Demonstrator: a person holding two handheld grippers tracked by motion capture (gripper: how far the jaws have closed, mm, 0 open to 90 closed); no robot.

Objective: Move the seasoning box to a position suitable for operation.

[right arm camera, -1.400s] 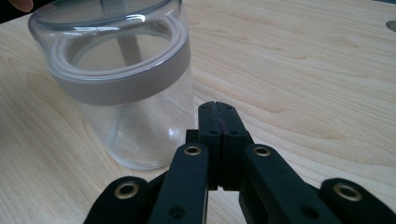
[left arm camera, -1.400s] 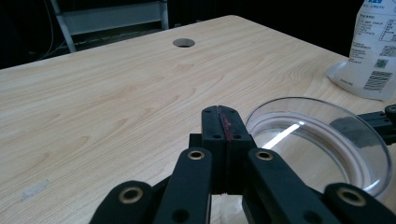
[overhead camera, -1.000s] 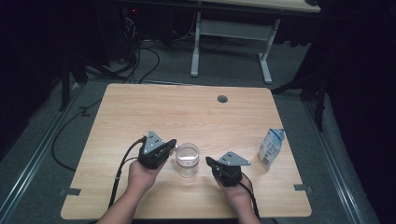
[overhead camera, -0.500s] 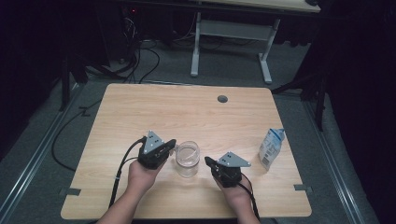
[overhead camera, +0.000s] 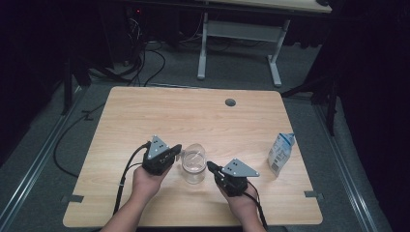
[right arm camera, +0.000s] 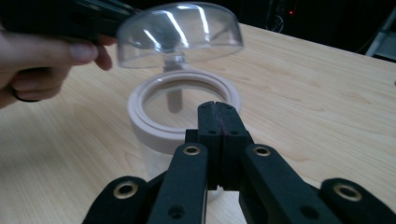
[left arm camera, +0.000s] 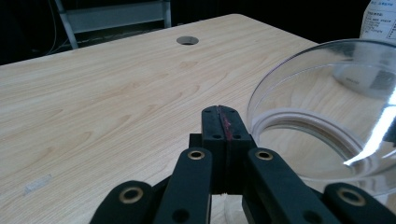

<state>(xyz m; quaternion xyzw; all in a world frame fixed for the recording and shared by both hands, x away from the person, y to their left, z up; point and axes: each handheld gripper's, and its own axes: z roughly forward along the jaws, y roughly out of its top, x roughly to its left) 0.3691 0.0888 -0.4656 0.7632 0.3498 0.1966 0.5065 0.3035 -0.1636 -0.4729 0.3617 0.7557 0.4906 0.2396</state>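
A clear jar (overhead camera: 193, 166) with a white ring rim (right arm camera: 182, 112) stands near the table's front middle. Its clear domed lid (right arm camera: 180, 32) is tilted up above the mouth. My left gripper (overhead camera: 176, 149) is shut, with nothing between its jaws. Its tips (left arm camera: 223, 116) sit right beside the raised lid (left arm camera: 327, 107), on the jar's left. My right gripper (overhead camera: 211, 166) is also shut and empty. Its tips (right arm camera: 218, 109) lie close to the rim on the jar's right side. I cannot tell whether either gripper touches the jar.
A small white and blue carton (overhead camera: 281, 153) stands upright near the right edge, and its label (left arm camera: 380, 18) shows past the lid. A round cable hole (overhead camera: 230, 102) sits at the back of the wooden table (overhead camera: 145, 121). Desk legs and cables lie beyond.
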